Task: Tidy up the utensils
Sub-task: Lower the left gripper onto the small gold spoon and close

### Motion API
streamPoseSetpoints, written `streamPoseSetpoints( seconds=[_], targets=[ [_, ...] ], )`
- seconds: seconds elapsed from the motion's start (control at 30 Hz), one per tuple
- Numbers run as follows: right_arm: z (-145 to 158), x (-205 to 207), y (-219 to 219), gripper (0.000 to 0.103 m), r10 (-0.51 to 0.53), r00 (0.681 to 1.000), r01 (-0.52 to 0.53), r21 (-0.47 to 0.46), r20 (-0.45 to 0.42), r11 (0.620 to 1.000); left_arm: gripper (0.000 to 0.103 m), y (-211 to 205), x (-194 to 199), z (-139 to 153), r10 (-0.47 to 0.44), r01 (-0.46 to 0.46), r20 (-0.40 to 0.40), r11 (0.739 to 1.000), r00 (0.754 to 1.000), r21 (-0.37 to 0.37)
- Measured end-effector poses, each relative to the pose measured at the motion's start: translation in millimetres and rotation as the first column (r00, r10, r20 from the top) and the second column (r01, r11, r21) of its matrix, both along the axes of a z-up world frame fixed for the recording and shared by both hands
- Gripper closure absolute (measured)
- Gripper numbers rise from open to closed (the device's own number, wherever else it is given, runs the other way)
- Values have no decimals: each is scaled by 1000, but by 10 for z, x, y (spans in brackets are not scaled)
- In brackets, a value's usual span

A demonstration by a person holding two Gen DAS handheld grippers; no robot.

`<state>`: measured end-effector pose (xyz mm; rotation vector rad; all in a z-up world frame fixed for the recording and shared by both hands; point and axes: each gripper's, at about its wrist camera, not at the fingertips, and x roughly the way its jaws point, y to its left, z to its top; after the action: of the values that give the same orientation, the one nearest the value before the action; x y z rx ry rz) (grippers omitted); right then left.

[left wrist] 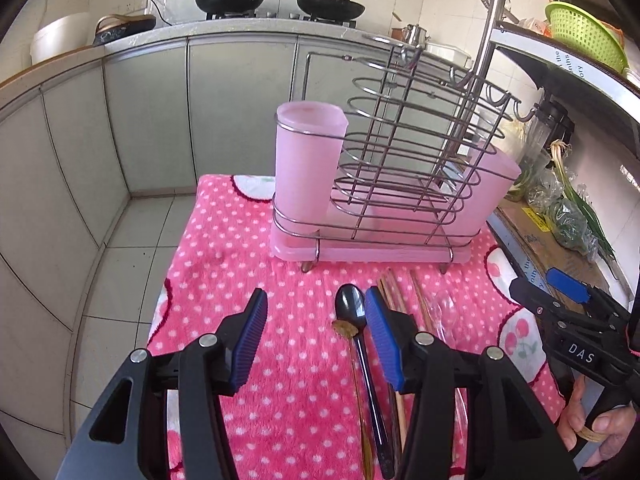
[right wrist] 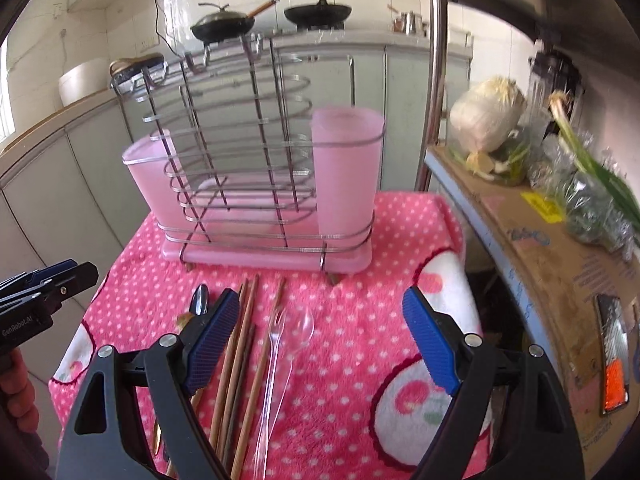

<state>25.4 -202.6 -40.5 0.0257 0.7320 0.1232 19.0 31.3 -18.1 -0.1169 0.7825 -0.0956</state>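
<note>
- Utensils in a row on the pink dotted cloth (right wrist: 360,280), near its front edge: dark spoon (left wrist: 351,309), wooden chopsticks (right wrist: 240,344), clear plastic fork (right wrist: 274,344) and clear spoon (right wrist: 299,330).
- Wire rack (right wrist: 256,160) with pink cups stands behind them, toward the far edge.
- Left gripper (left wrist: 316,338) spread wide, holding nothing, beside the dark spoon.
- Right gripper (right wrist: 320,344) spread wide, empty, over the fork.

In front of the wire utensil rack (right wrist: 256,168) with its two pink cups (right wrist: 346,168) lie one dark spoon (left wrist: 351,312), one clear plastic spoon (right wrist: 300,330), one clear fork (right wrist: 274,336) and several wooden chopsticks (right wrist: 240,344); exact count unclear.
</note>
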Motion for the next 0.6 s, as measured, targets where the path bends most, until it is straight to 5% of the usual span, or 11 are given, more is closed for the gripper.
streamPoseSetpoints(
  seconds=[0.17, 0.4, 0.6],
  targets=[
    [-159, 76, -57, 20, 14, 998, -12, 28, -62, 1000, 53, 47, 164, -223, -25, 19, -125, 999, 992, -45],
    [-369, 180, -216, 42, 55, 977, -17, 184, -207, 983, 57, 7, 384, -538, -122, 66, -298, 980, 947, -189],
    [-481, 241, -316, 51, 70, 961, 4, 270, -267, 963, 75, -128, 586, -747, -184, 104, -373, 969, 909, -224]
  ],
)
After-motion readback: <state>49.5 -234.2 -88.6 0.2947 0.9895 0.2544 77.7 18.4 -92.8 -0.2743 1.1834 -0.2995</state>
